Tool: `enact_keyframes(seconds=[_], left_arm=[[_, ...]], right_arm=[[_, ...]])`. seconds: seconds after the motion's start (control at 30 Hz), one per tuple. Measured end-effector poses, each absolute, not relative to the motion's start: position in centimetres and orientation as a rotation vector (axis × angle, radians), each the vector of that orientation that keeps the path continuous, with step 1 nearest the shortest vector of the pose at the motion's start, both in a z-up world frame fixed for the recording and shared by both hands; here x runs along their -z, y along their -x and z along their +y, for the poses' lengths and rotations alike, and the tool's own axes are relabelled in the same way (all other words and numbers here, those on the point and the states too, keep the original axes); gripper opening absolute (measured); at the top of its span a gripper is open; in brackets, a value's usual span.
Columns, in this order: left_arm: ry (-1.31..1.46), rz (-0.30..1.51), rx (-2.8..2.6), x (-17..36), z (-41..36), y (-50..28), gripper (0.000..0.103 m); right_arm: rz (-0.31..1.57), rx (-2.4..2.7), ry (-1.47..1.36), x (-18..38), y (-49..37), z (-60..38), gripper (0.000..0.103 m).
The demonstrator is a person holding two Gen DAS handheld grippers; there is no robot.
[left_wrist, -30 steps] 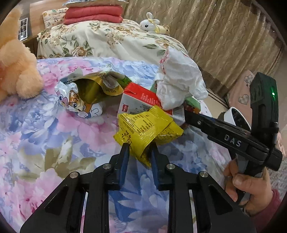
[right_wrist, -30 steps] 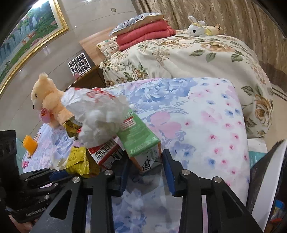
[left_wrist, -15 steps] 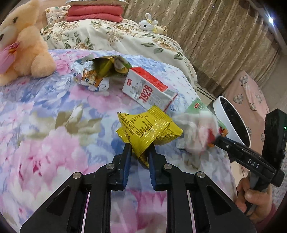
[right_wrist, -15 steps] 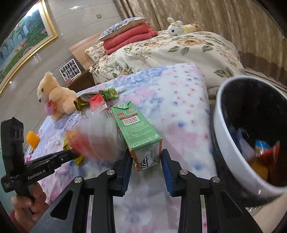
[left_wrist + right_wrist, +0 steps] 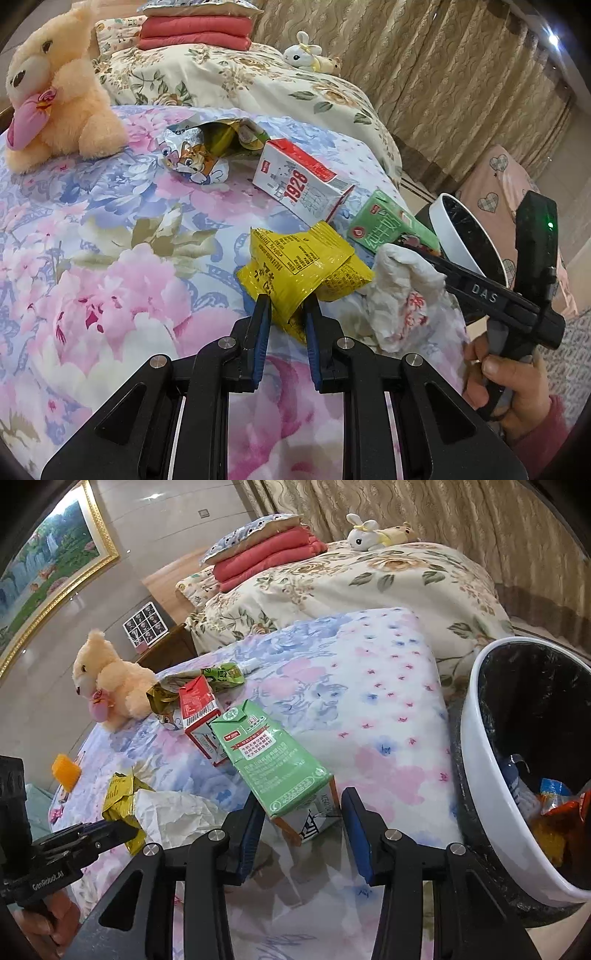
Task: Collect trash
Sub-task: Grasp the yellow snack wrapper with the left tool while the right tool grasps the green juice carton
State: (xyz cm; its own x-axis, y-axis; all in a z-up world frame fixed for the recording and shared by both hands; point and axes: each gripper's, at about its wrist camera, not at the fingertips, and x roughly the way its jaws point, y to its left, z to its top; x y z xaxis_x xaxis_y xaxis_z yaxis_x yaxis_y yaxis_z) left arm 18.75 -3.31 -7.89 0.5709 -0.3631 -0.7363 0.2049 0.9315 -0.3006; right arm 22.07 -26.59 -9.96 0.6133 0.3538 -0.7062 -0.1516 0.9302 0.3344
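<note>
My left gripper (image 5: 286,304) is shut on a yellow snack wrapper (image 5: 295,264), just above the floral bedspread (image 5: 110,266). My right gripper (image 5: 303,812) has its jaws on either side of a green drink carton (image 5: 273,760); the near end of the carton fills the gap. A crumpled white paper (image 5: 399,299) lies beside the wrapper, against the right gripper's arm. A red and white 1928 carton (image 5: 299,181) and a foil cartoon bag (image 5: 199,155) lie further back. The white trash bin (image 5: 480,775) with a black liner stands right of the bed and holds some trash.
A peach teddy bear (image 5: 55,96) sits at the far left of the bedspread. A second bed with red folded blankets (image 5: 269,557) and a small plush rabbit (image 5: 365,535) stands behind. An orange block (image 5: 66,771) lies at the left.
Both grippers dropped from above the trash pile toward the bin side. The white paper came down from atop the cartons onto the bedspread. The left gripper keeps the yellow wrapper.
</note>
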Motion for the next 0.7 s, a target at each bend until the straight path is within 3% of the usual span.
enact_keyframes(seconds=[0.1,0.2,0.3,0.33,0.37,0.4,0.7], left_arm=[[0.187,0.9,0.337,7.7,-3.4,-18.5,0.017],[0.182,0.899,0.334,7.6,-3.4,-18.1,0.017],[0.179,0.899,0.332,7.4,-3.6,-17.9,0.017],[0.177,0.898,0.332,7.4,-3.6,-17.7,0.017],[0.176,0.897,0.331,7.3,-3.7,-17.7,0.017],[0.176,0.896,0.332,7.2,-3.7,-17.5,0.017],[0.153,0.866,0.362,5.8,-5.0,-16.6,0.017]], right_arm=[[0.865,-0.294,-0.266,9.9,-22.2,-26.9,0.081],[0.842,-0.287,-0.242,9.5,-22.4,-26.8,0.082],[0.833,-0.305,-0.218,9.3,-22.8,-26.2,0.075],[0.832,-0.314,-0.207,9.3,-22.8,-25.9,0.055],[0.835,-0.319,-0.201,9.3,-22.9,-25.7,0.042],[0.849,-0.321,-0.195,9.4,-23.0,-25.5,0.035],[0.776,-0.269,-0.301,7.7,-19.1,-28.6,0.032]])
